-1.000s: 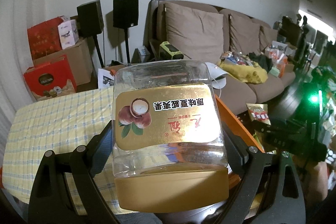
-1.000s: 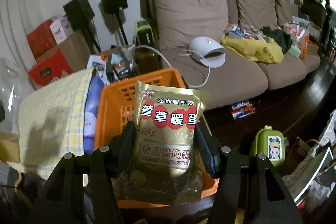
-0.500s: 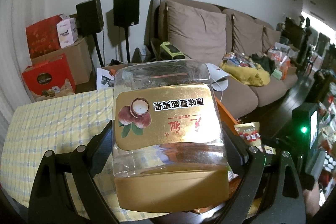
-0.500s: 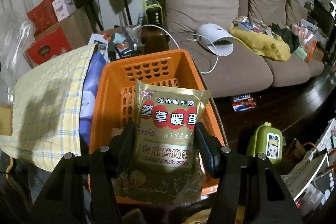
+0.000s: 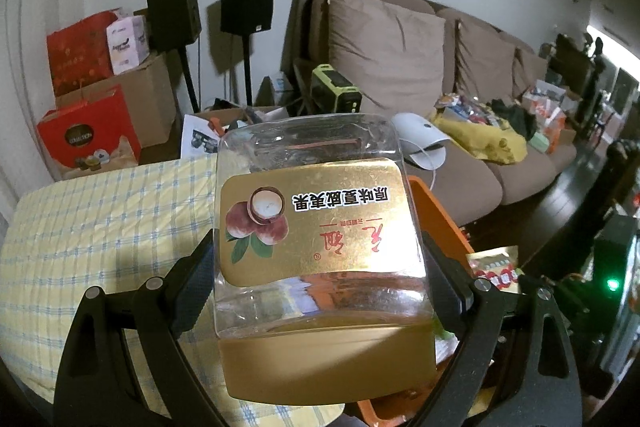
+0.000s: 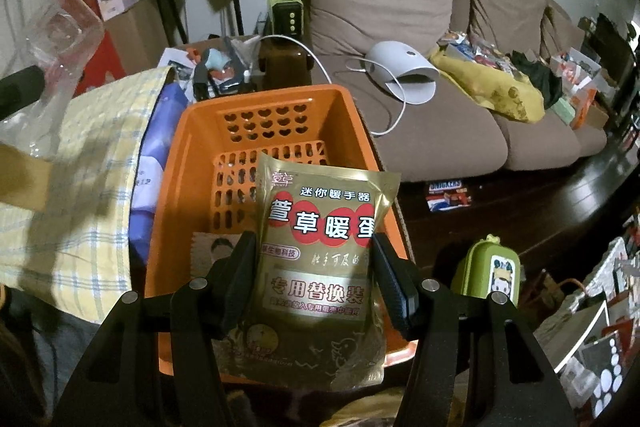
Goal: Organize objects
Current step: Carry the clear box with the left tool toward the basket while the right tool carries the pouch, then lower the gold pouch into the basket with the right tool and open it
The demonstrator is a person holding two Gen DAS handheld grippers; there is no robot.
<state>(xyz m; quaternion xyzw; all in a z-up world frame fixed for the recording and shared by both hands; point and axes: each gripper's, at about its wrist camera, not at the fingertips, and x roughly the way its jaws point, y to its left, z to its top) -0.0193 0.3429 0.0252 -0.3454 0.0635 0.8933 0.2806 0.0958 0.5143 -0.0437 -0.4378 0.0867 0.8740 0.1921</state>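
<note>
Left gripper (image 5: 318, 275): the jaws are clamped on a clear plastic jar (image 5: 316, 227), one pad pressing each side wall. The jar fills the centre of the left wrist view, its gold lid (image 5: 326, 359) nearest the camera and its gold label reading upside down. It is held above a yellow checked cloth (image 5: 100, 227) that occupies the left half of the frame.

Right gripper (image 6: 314, 279): the jaws are closed on a gold foil pouch (image 6: 320, 259), gripped at both side edges. The pouch is upright in the lower centre of the right wrist view, directly over the open top of an orange basket (image 6: 192, 163). The basket sits just right of the cloth. A small printed card (image 6: 212, 247) lies on the basket floor, left of the pouch.

A brown sofa (image 6: 420, 27) spans the upper right of the frame.
</note>
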